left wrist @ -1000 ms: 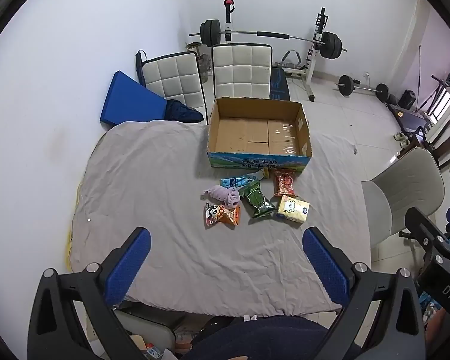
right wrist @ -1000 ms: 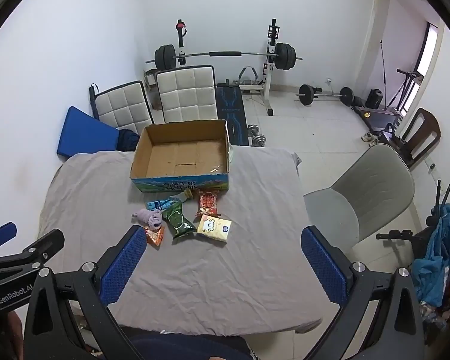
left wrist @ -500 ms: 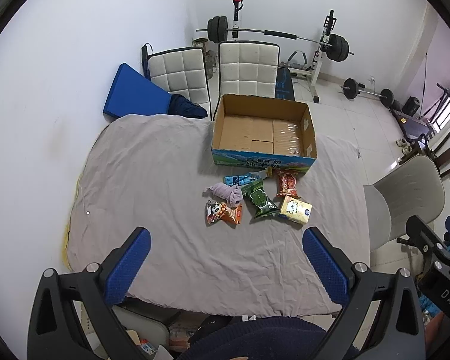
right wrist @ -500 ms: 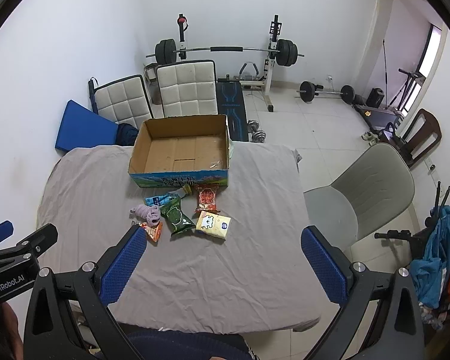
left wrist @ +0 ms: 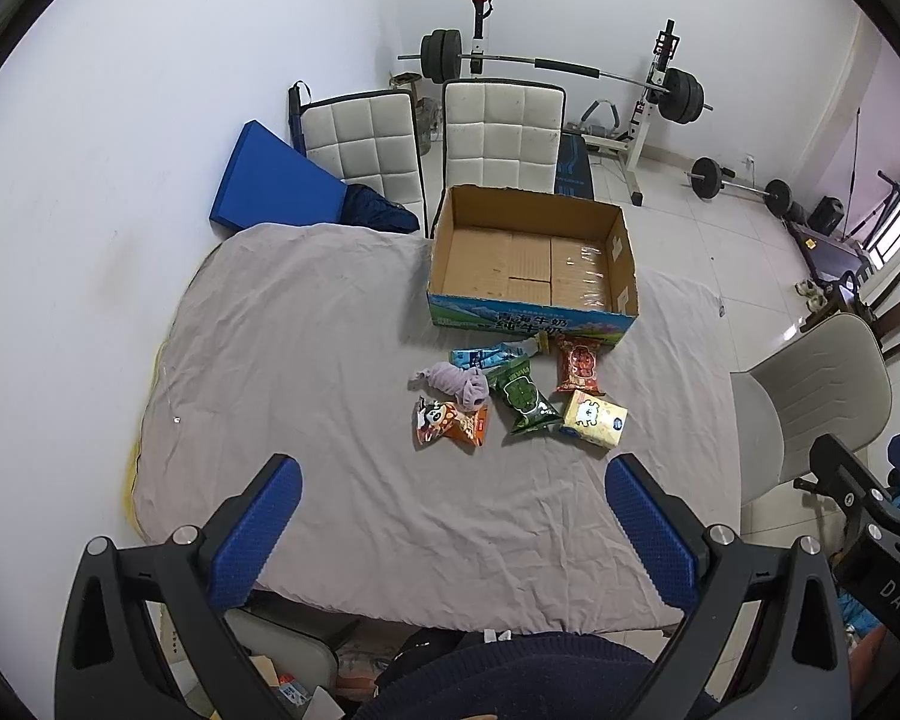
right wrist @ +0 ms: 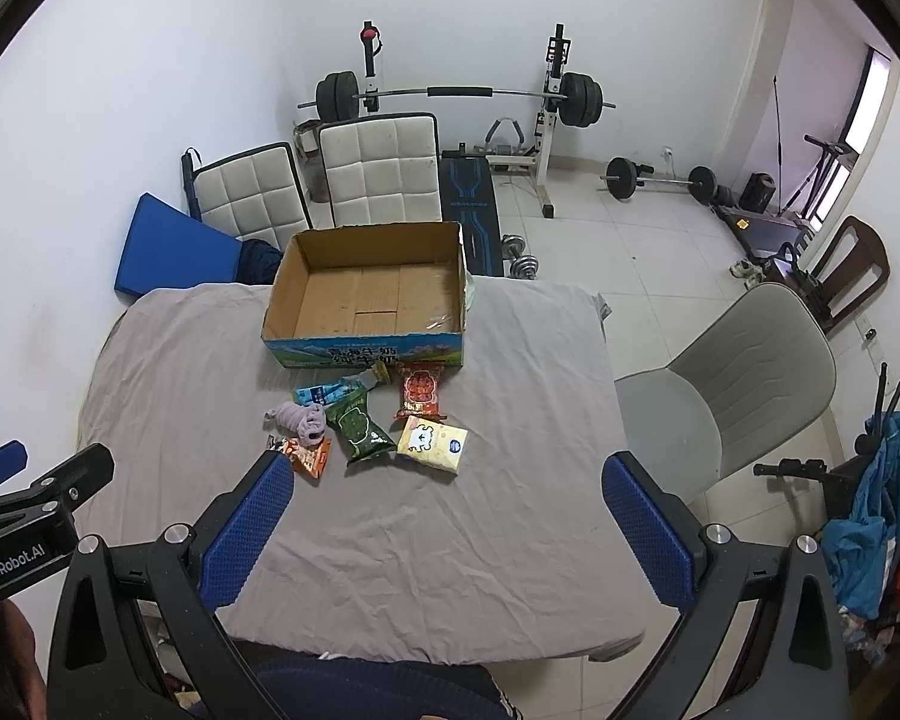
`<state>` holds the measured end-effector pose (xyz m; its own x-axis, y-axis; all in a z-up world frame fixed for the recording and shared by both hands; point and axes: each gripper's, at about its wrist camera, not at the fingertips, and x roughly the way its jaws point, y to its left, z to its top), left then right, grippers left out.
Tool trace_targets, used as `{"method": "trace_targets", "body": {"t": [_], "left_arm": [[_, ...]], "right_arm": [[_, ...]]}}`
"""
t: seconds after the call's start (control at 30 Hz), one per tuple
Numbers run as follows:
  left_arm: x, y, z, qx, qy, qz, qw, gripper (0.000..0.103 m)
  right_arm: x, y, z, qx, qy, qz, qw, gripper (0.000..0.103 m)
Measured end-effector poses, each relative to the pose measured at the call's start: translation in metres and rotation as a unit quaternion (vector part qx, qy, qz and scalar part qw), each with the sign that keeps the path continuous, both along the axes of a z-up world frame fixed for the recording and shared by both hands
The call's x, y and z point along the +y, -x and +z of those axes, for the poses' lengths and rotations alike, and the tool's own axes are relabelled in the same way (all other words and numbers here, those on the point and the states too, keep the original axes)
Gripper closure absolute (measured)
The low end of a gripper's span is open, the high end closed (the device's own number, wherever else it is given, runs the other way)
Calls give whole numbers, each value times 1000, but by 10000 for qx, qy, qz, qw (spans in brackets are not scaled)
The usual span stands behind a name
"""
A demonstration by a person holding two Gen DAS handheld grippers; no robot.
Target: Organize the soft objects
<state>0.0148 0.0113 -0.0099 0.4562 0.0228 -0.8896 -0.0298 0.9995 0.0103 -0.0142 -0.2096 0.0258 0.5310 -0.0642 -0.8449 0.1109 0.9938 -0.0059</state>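
Observation:
An empty cardboard box stands at the far side of a grey-covered table. In front of it lie a purple cloth bundle, an orange snack bag, a green bag, a red bag, a yellow tissue pack and a light blue packet. My left gripper and right gripper are open, empty, and high above the table's near edge.
Two white padded chairs and a blue mat stand behind the table. A grey chair is at the table's right. A barbell rack and loose weights are on the tiled floor beyond.
Both cameras have drifted slightly, so the table and box sit a little lower and more centred in view. No object on the table has moved. Both grippers stay open.

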Motion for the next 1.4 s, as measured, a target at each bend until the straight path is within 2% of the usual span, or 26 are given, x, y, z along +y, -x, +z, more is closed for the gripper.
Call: {"method": "trace_targets", "body": {"t": [1.4], "left_arm": [[1,2,8,-141,83,6,9999,0]], "right_arm": [[4,0,20,-267,-60,61,9996,0]]}}
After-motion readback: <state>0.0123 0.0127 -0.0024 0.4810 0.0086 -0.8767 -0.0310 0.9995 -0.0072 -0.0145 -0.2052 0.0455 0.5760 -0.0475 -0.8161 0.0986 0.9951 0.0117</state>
